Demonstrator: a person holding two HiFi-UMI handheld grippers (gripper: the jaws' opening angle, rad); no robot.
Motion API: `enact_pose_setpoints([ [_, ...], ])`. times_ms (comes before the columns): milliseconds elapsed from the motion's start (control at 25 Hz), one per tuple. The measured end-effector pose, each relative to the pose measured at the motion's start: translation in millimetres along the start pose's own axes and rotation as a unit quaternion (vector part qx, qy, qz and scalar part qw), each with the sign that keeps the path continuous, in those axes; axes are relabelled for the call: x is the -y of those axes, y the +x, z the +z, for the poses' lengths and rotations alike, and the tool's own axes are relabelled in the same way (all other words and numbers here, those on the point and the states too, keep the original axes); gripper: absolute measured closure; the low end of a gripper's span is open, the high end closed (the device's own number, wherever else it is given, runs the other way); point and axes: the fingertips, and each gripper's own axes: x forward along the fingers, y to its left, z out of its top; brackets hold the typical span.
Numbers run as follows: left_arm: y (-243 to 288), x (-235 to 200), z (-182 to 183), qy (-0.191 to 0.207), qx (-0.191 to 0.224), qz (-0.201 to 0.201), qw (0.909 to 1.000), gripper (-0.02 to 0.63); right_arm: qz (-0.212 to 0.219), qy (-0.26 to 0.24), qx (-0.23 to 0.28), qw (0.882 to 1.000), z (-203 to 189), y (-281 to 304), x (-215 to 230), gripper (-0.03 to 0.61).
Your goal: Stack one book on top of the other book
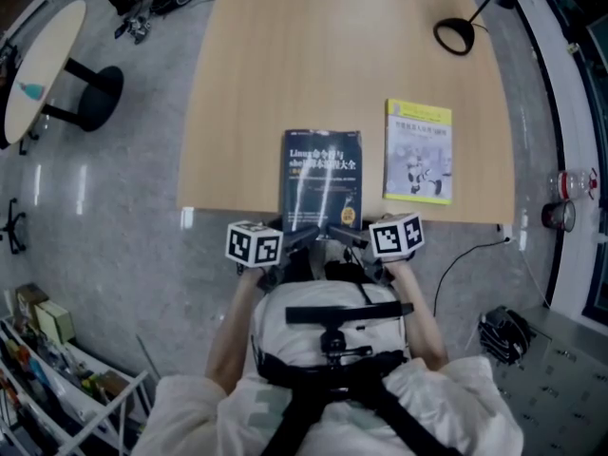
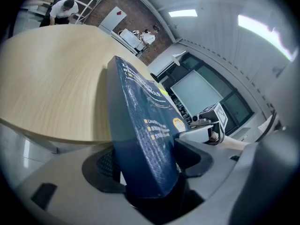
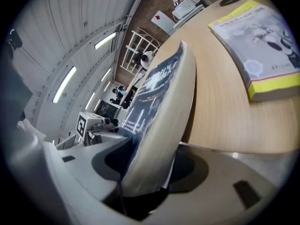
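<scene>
A dark blue book lies on the wooden table, its near end hanging over the front edge. My left gripper is shut on its near left corner, with the spine and cover filling the jaws. On the near right corner my right gripper is shut too, and the page edge stands between those jaws. In both gripper views the near end looks raised off the tabletop. A yellow and white book lies flat to the right, a short gap away, and shows in the right gripper view.
A black lamp base with its cable sits at the table's far right. A round side table stands on the floor to the left, cluttered shelves at the lower left. A bottle and a black bag are at the right.
</scene>
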Motion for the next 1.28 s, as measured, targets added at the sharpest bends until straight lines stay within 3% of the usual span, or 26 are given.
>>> enact_pose_setpoints([
  [280, -20.6, 20.7, 49.5, 0.042, 0.059, -0.01, 0.9973, 0.284, 0.026, -0.03, 0.048, 0.998, 38.1, -17.4, -29.6, 0.337],
  [640, -33.3, 54.1, 122.8, 0.124, 0.115, -0.01, 0.9856, 0.284, 0.005, -0.141, 0.092, 0.986, 106.3, -51.5, -59.9, 0.337],
  [1280, -30.5, 54.0, 130.1, 0.137, 0.104, -0.034, 0.9846, 0.284, -0.018, -0.151, 0.115, 0.982, 111.1, -54.3, -61.5, 0.337],
])
